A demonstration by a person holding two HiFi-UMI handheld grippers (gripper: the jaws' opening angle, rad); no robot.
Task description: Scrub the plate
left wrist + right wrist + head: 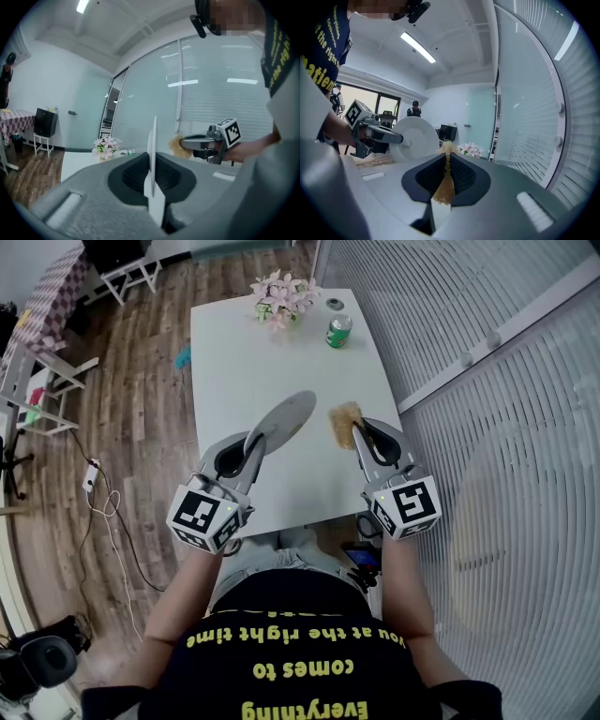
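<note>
My left gripper [255,442] is shut on the rim of a white plate [284,418], held tilted on edge above the white table [244,362]. The left gripper view shows that plate [152,154] edge-on between the jaws. My right gripper [357,430] is shut on a tan scrubbing pad [344,423], which hangs a short way right of the plate without touching it. In the right gripper view the pad [445,180] is pinched between the jaws, and the plate [415,137] faces it from the left.
A green can [338,331], a pot of pink flowers [281,298] and a small round lid [335,304] stand at the table's far end. A slatted glass wall [487,381] runs along the right. White shelving [37,381] and cables lie on the wooden floor at left.
</note>
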